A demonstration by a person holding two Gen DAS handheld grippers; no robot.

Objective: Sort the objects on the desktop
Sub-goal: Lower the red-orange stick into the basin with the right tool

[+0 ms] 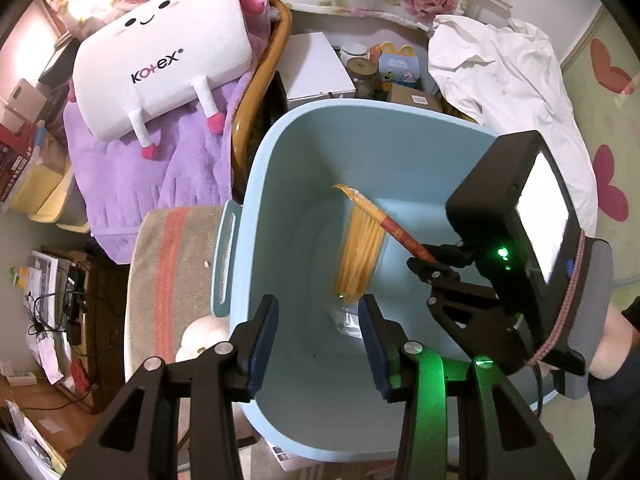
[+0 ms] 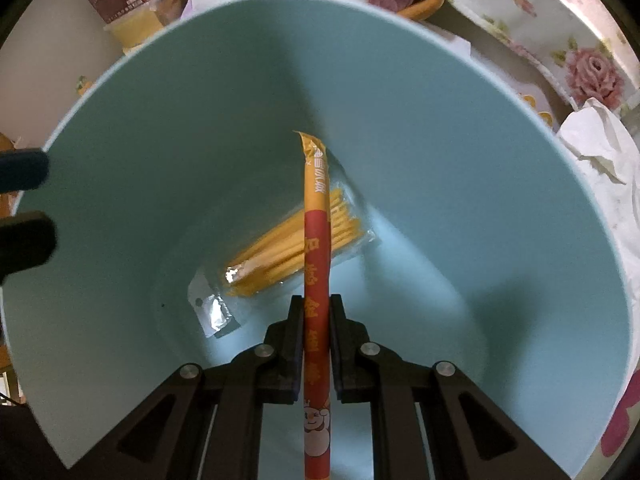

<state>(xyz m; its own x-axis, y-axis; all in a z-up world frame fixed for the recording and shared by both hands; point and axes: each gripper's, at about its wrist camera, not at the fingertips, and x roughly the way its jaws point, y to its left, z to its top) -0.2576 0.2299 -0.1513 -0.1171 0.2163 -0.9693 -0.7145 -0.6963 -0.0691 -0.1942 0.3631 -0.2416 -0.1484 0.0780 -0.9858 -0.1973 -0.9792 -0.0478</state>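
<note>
Left wrist view, left to right: a white plush pillow [image 1: 160,56] printed "Kotex" lies on a purple blanket [image 1: 176,168], beside a wooden chair arm [image 1: 256,92]. A striped towel [image 1: 176,280] sits just left of the light blue bin [image 1: 360,152]. The left tongs [image 1: 318,346] stand apart, holding nothing, above the near rim of the bin. Behind the bin are a white box [image 1: 316,66], jars and a cardboard carton, partly hidden by the rim. A crumpled white cloth [image 1: 508,80] lies to the right.

The right tongs [image 1: 432,264] are clamped together on a red and yellow stick packet [image 1: 396,232], which points down into the bin without touching its floor. A clear bag of yellow sticks [image 1: 358,252] lies on the bin floor; motion blur obscures it in this view.

Right wrist view: the packet [image 2: 316,248] crosses in front of the bag [image 2: 280,252] and hides its middle. The packet's lower end is cut off by the frame edge. The bag's print is illegible
</note>
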